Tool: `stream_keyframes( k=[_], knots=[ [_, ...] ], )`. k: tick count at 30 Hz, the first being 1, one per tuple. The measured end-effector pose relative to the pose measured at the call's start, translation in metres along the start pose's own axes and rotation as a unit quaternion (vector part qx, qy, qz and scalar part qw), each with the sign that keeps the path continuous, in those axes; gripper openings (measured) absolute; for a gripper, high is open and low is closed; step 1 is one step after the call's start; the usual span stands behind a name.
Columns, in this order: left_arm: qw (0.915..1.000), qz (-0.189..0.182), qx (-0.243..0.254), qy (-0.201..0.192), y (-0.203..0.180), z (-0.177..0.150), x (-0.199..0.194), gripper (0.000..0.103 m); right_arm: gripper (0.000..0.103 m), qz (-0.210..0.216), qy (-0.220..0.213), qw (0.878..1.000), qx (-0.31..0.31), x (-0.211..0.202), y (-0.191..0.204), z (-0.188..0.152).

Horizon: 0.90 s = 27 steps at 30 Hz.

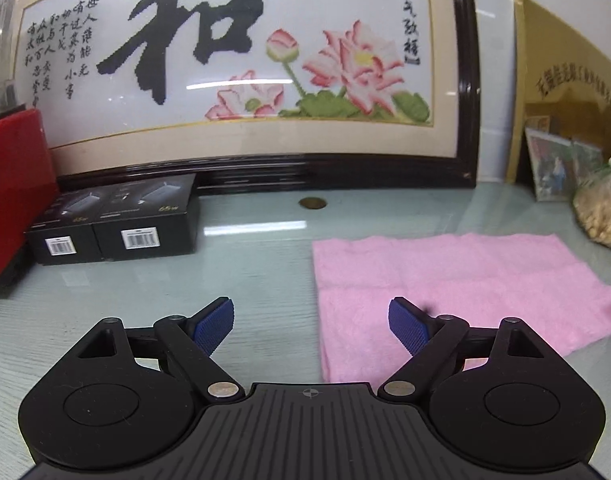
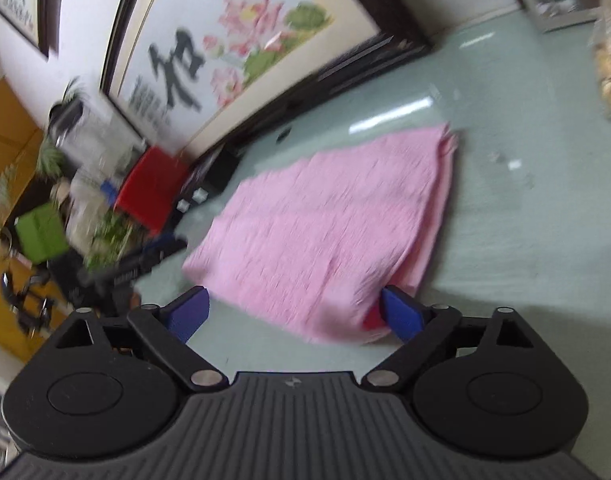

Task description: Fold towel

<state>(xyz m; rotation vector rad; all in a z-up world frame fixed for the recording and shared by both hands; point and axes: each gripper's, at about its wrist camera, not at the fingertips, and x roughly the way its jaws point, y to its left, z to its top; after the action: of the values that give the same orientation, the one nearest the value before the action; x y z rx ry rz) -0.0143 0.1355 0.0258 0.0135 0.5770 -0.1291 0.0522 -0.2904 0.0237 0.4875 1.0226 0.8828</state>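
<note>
Lying flat on the pale green glass-topped bench (image 1: 265, 280), the pink towel (image 1: 457, 292) fills the lower right of the left wrist view as a rough rectangle, already doubled: a soft crease runs across it, and in the right wrist view its stacked edges show as separate layers along the right-hand side. That layering suggests at least one fold is done, and the cloth sits square to the bench edge so another fold can follow cleanly.

The left claw (image 1: 311, 326) is spread wide, its ribbed blue pads (image 1: 215, 326) pinching nothing; the left pad hangs over bare bench and the right pad over the towel's left border, so the claw straddles that edge without gripping it. The right claw (image 2: 295, 312) is also spread, with the near corner of the towel (image 2: 325, 216) between its pads. The right pad seems to sit against or just under the layered edge, though motion blur makes contact hard to judge; the pads do not look pressed on the cloth.

Terry pile gives the towel a fuzzy, matte surface that should drape and slump rather than hold a sharp line. The bench is glossy and reflects ceiling lights, so the cloth may slide on it. Behind stand a dark-framed cross-stitch picture (image 1: 241, 64) of lotus flowers, two black cartons (image 1: 117, 220), a red box (image 1: 13, 196) and a bag of pale kernels (image 1: 601, 208).
</note>
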Motion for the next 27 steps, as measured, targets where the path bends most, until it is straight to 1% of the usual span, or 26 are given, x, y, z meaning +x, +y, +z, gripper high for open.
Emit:
stream_keyframes(
  k=[1,3,8,12,13,16,19,23,26,27],
  knots=[
    [0.9999,-0.003,0.012,0.004,-0.004,-0.001,0.002,0.088,0.095,0.006,0.009,1.0,-0.008,-0.001,0.009,-0.003],
    [0.9993,0.003,0.034,0.017,-0.011,-0.004,0.007,0.088,0.095,0.016,0.017,1.0,-0.012,-0.002,0.011,-0.003],
    [0.996,0.011,0.064,0.061,-0.022,-0.012,0.021,0.09,0.095,0.006,0.032,0.999,-0.032,-0.004,0.015,-0.005],
    [0.9958,0.011,0.055,0.073,-0.019,-0.013,0.022,0.094,0.095,-0.007,0.03,0.999,-0.042,-0.013,0.016,-0.007],
    [0.9957,0.009,0.051,0.076,-0.018,-0.013,0.022,0.095,0.095,-0.011,0.026,0.999,-0.043,-0.016,0.016,-0.006],
    [0.9947,-0.014,0.037,0.095,-0.014,-0.013,0.022,0.095,0.095,-0.031,-0.003,0.999,-0.026,-0.025,0.011,-0.003],
    [0.9935,-0.03,0.051,0.097,-0.019,-0.016,0.019,0.095,0.098,-0.04,-0.029,0.999,-0.016,-0.025,0.003,0.0],
    [0.992,-0.039,0.076,0.092,-0.027,-0.019,0.014,0.095,0.098,-0.098,-0.055,0.993,-0.024,-0.02,0.004,0.002],
    [0.9907,-0.053,0.075,0.1,-0.028,-0.02,0.014,0.095,0.098,-0.129,-0.081,0.987,-0.043,-0.017,0.006,0.002],
    [0.9902,-0.058,0.076,0.102,-0.028,-0.02,0.013,0.095,0.098,-0.15,-0.087,0.983,-0.055,-0.012,0.005,-0.001]
  ],
)
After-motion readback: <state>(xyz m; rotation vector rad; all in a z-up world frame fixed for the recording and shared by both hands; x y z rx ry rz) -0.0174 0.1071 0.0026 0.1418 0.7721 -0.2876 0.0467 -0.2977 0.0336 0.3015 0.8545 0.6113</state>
